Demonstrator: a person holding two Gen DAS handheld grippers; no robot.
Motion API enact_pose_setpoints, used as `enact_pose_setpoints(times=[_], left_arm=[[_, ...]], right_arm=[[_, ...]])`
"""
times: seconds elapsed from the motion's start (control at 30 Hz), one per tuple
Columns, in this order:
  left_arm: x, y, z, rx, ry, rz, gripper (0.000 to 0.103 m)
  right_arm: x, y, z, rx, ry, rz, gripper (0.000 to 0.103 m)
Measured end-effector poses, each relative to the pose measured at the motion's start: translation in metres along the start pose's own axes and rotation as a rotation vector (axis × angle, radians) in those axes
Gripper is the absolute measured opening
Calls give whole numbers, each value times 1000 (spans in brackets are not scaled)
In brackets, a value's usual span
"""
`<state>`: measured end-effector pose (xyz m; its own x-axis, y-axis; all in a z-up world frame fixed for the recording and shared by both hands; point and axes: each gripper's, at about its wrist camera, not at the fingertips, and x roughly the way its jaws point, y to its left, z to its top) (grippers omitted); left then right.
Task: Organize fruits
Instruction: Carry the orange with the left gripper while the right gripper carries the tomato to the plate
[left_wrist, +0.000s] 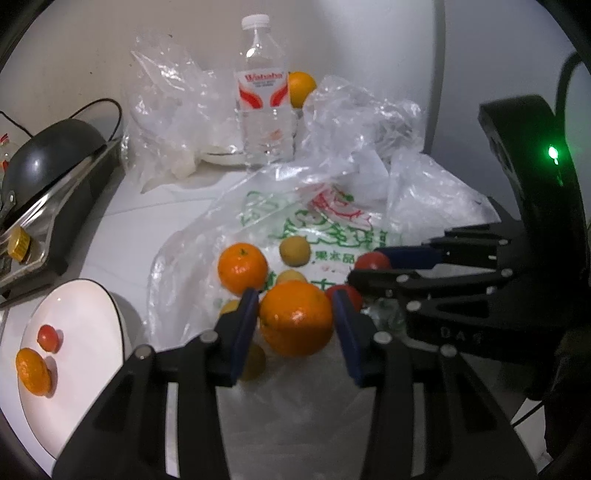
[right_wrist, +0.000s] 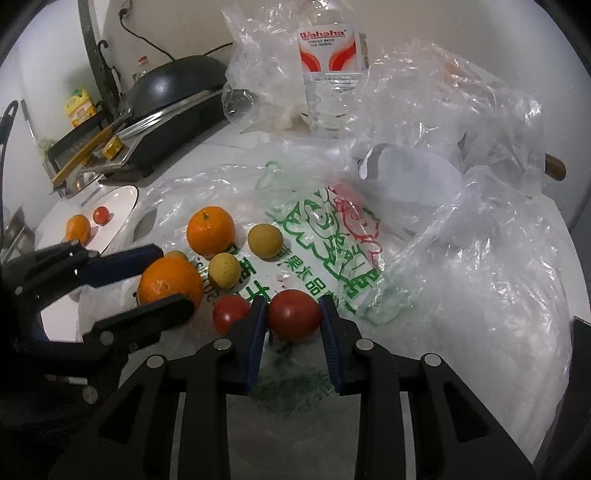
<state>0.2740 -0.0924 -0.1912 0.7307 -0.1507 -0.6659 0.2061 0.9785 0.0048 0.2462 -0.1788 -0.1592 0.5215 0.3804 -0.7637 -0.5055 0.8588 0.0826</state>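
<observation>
Left gripper (left_wrist: 295, 317) closed around a large orange (left_wrist: 296, 318) on the printed plastic bag (left_wrist: 332, 229), blue pads (left_wrist: 246, 314) against both of its sides, fruit resting low on the bag near the scene's front. Right gripper (right_wrist: 293, 317) clamped narrowly on a red tomato (right_wrist: 293, 319), pads touching left and right of it, tomato sitting on the same bag's near edge. Just left of that tomato, a second red tomato (right_wrist: 229, 312), loose. Farther back on the bag: a smaller orange (right_wrist: 210, 230), and three yellow-green round fruits, one (right_wrist: 265, 241) right of the smaller orange, one (right_wrist: 224, 270) between it and the held orange, one (right_wrist: 176, 254) mostly hidden beside the left gripper's far pad. At far left, a white plate (left_wrist: 85, 332) bearing a small orange (left_wrist: 33, 371) and a small tomato (left_wrist: 48, 338), close together, not touching. Beyond the bag, an upright water bottle (left_wrist: 264, 96) with a red and white label, another orange (left_wrist: 301, 88) behind it to the right, crumpled clear bags (left_wrist: 177, 103) around both. At far left, a black wok (right_wrist: 177, 83) on a cooker (right_wrist: 173, 122). White countertop (left_wrist: 147, 218) under everything.
</observation>
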Motion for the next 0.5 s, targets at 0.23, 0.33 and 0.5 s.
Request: enact_pose_setpoints(times=[0.23,0.33,0.5], left_arm=[[-19,-1,4,3,-34,-5,42],[-29,-1,5,4,-50,-9,42],[-43,-1,5,3,-70,-9,42]], right_arm=[[-24,8,4,-18,-56,-18,30],[-34,12,6,-25,-78,-26,30],[-49,20,6,-36,-104,-35,30]])
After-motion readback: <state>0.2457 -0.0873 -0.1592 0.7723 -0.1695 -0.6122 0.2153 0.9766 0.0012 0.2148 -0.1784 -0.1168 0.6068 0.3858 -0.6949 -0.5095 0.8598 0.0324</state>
